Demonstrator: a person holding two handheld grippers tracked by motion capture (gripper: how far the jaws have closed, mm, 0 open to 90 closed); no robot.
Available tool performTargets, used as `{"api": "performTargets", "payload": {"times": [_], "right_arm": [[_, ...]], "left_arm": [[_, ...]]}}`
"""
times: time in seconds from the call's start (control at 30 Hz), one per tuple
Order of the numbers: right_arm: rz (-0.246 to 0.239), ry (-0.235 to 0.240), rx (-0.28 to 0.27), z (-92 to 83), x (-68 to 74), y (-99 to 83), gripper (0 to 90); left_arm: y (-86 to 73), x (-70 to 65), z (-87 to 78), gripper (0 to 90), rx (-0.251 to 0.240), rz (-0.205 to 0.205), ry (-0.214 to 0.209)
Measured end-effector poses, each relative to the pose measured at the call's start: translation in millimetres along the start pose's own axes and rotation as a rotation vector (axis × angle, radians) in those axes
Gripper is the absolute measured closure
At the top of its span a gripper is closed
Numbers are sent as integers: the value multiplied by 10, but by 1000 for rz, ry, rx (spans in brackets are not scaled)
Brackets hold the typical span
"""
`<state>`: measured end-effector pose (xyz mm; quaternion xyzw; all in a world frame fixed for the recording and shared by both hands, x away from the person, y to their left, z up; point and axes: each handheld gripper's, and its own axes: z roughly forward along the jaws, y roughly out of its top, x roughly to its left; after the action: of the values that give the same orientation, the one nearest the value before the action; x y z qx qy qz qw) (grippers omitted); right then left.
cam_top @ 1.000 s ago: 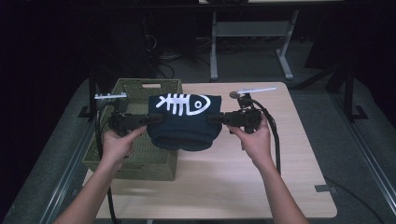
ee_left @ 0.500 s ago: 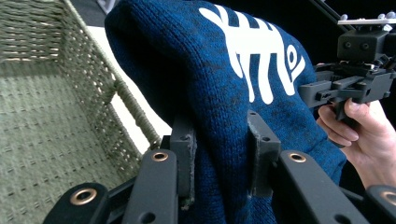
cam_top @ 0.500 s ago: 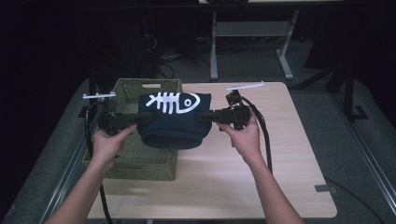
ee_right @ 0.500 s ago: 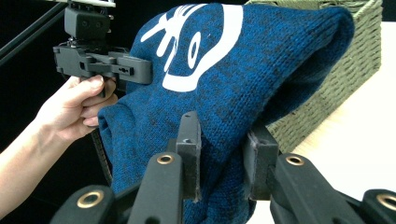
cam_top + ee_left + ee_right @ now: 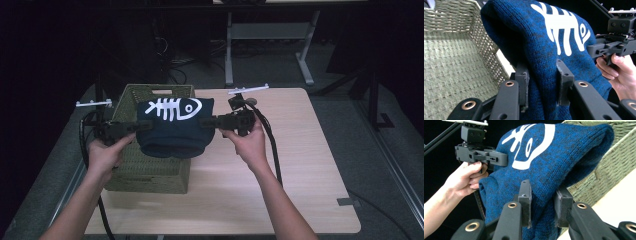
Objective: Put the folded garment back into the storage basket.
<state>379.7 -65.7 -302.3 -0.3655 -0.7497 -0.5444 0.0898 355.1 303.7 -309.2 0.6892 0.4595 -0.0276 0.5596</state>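
A folded dark blue knit sweater (image 5: 172, 127) with a white fish-skeleton print hangs in the air between my two grippers, over the right part of a green woven basket (image 5: 150, 172). My left gripper (image 5: 136, 125) is shut on the sweater's left edge, and in the left gripper view its pads pinch the blue knit (image 5: 544, 82). My right gripper (image 5: 206, 121) is shut on the right edge, and the right gripper view has the fabric (image 5: 541, 202) squeezed between its jaws. The basket's inside (image 5: 451, 62) looks bare.
The basket stands at the left side of a light wooden table (image 5: 280, 175). Black cables trail from both grippers toward the table's front. A metal frame with legs (image 5: 270, 37) stands on the floor behind the table.
Both grippers have carried the sweater to the left, from the table's middle to above the basket. The grip on both edges is unchanged.
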Motion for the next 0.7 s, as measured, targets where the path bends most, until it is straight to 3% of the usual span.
{"api": "performTargets", "payload": {"times": [0.7], "right_arm": [[-4,8,15,332,45,70,716]], "left_arm": [[-3,212,-195,693,-6,-22,45]]}}
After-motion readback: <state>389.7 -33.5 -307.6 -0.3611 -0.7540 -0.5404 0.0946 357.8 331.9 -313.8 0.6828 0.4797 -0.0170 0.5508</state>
